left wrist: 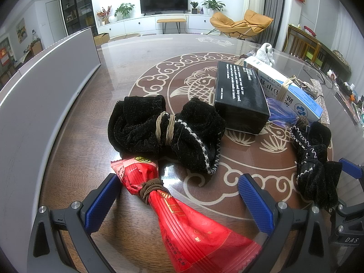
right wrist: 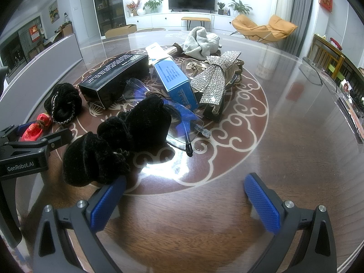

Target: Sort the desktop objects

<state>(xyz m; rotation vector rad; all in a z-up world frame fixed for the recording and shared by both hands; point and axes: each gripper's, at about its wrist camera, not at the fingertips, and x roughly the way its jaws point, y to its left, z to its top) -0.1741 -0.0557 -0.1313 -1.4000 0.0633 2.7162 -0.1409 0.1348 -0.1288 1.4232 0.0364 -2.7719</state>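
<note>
Between the spread jaws of the left gripper lies a red snack packet tied with brown cord — not clamped. Just beyond it on the bench rests a black velvet bow. Right gripper jaws gape too, empty, beside a second velvet bow — behind it a black box.

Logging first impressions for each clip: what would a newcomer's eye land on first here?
Probably the red packet, cinched with brown cord, lying between the open jaws of the left claw. Next, the rhinestone bow glittering at the far side of the pile, beside the blue box. The black velvet bow sits just ahead of the open, empty right claw.
</note>
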